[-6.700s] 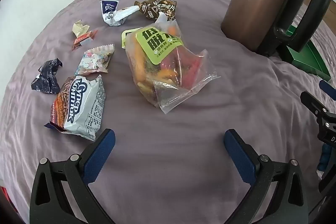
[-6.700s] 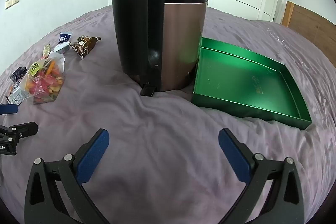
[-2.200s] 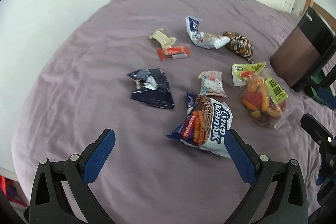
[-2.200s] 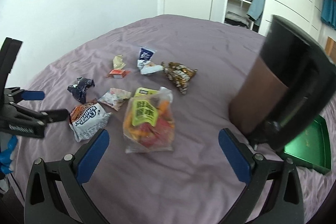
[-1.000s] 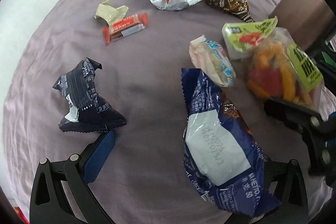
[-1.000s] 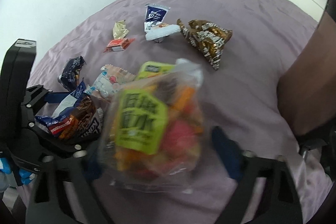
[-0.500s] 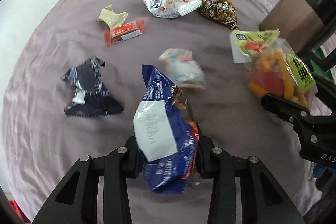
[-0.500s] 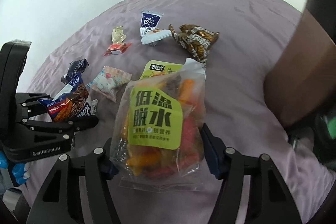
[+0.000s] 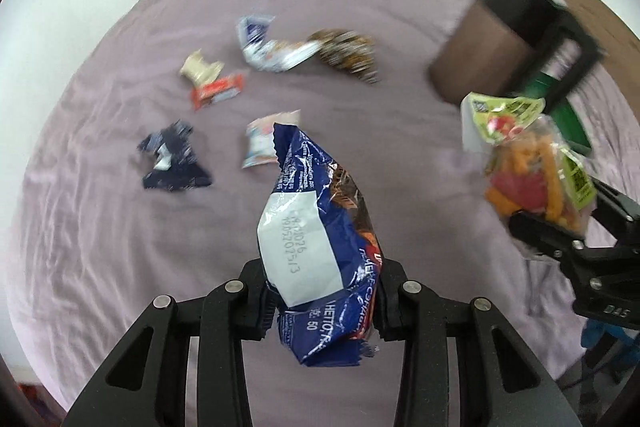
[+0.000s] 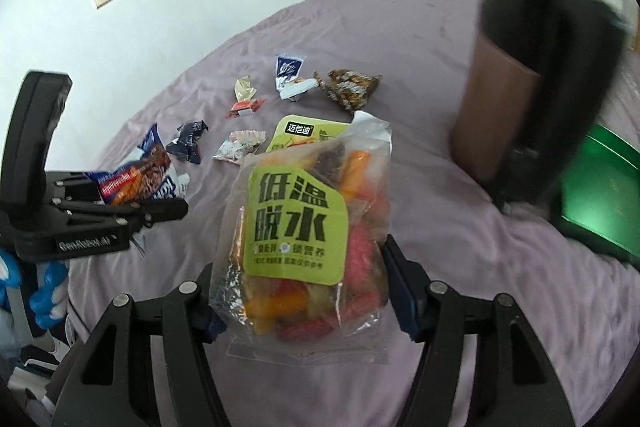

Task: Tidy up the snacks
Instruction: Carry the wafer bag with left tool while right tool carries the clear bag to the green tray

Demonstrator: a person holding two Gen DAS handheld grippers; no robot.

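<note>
1. Blue foil cookie packet is clamped at its lower end between the pads of the left gripper; it hangs clear of the purple bedspread, and most of its length stands free above the pads; a slack pinch on crinkled foil could let it slide out.
2. Clear bag of dried fruit chips is clenched across its lower part by the right gripper; the pads press on soft film with loose contents; the pieces may shift, and the film may slip or tear.
3. Both loads are held close together in the air; in the left wrist view the fruit bag sits just right of the packet; a crossing path could knock one from its grip.
4. Green tray, judged the likely destination, lies behind the tall brown-and-black kettle; a low swing toward it could strike the kettle.
5. Smaller wrappers, such as the red bar and dark navy wrapper, remain scattered on the bedspread; a dropped bag could land among them.
</note>
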